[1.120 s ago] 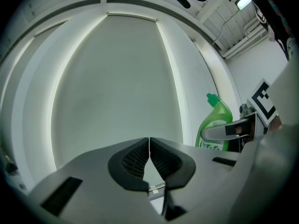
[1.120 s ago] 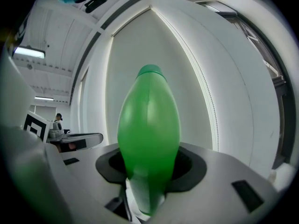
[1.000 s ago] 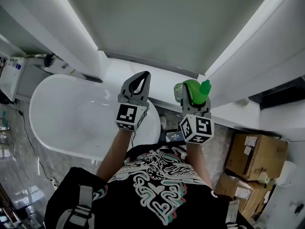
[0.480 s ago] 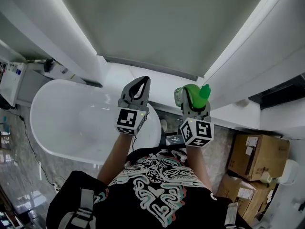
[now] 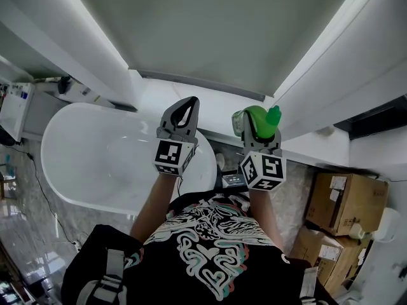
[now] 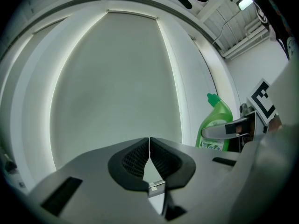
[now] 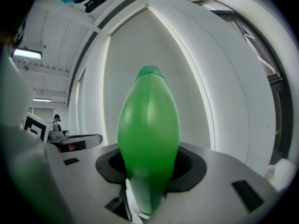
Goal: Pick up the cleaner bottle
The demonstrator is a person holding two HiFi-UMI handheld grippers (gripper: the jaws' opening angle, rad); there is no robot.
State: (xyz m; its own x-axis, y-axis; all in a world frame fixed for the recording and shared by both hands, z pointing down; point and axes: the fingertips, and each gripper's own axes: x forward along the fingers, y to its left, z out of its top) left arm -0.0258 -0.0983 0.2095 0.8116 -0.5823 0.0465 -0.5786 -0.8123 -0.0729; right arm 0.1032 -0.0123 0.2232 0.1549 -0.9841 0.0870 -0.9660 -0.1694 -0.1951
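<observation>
Our right gripper (image 5: 257, 127) clamps the green cleaner bottle (image 7: 148, 125); left of it, our left gripper (image 6: 149, 154) is closed, empty. Nothing has shifted; pickup looks complete.

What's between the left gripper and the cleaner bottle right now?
Nothing: the left gripper view shows only bare air between the shut left gripper and the cleaner bottle, which the right gripper clamps.

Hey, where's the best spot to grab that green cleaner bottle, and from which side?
Grip the cleaner bottle across its broad body, below the slim bent neck, coming in level from the side. It is upright, and its wide, flattish faces probably suit a pinch. The right gripper is clamped just so.
</observation>
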